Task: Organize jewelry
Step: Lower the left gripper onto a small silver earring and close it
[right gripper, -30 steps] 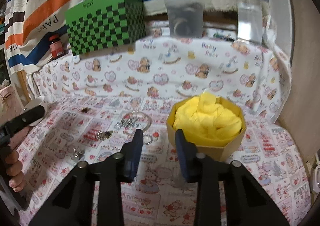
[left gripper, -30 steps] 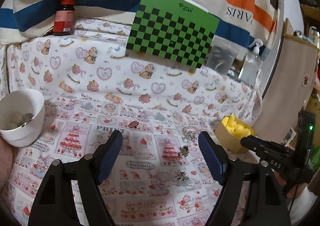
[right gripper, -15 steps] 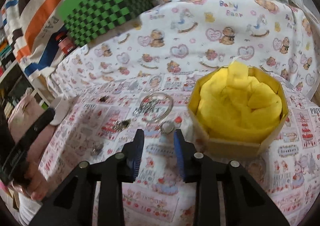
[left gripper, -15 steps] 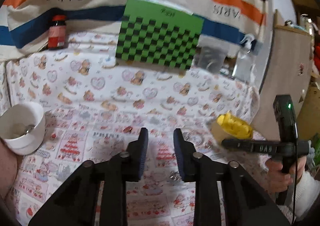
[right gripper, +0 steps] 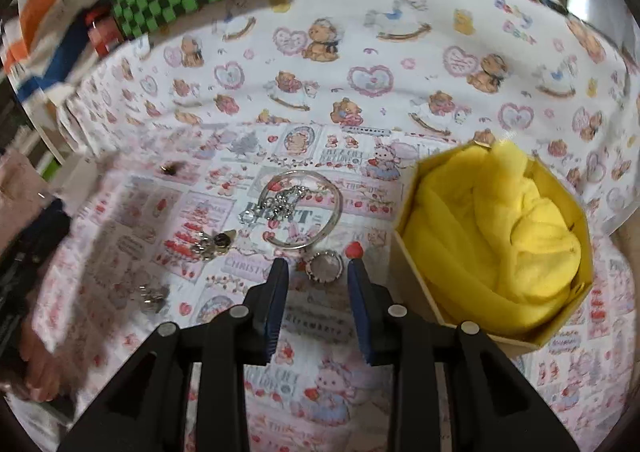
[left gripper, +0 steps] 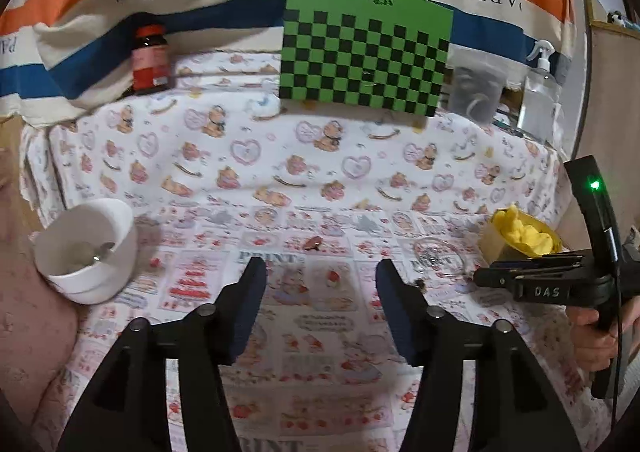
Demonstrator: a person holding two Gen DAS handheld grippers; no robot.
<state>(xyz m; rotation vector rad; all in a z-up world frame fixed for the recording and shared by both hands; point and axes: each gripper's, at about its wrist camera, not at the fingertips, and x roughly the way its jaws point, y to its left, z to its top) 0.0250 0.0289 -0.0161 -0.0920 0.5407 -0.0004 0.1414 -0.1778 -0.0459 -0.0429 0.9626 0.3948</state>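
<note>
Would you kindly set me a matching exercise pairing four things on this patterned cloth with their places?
Things:
1. white bowl
2. yellow-lined box
3. small round ring
4. red-capped bottle

Places:
A. at the back, beside the green checked box
B. just ahead of the right claw
C. far left of the cloth
D. right of the silver bangle

Pairs: 1-C, 2-D, 3-B, 4-A

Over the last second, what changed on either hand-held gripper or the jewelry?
The right hand-held gripper tipped down and closed in on the small ring, which now lies between its open fingers, ungripped. The left hand-held gripper pinched nearly shut, then its jaws have just been opening, empty. Bangle, yellow-lined box and white bowl stayed put.
</note>
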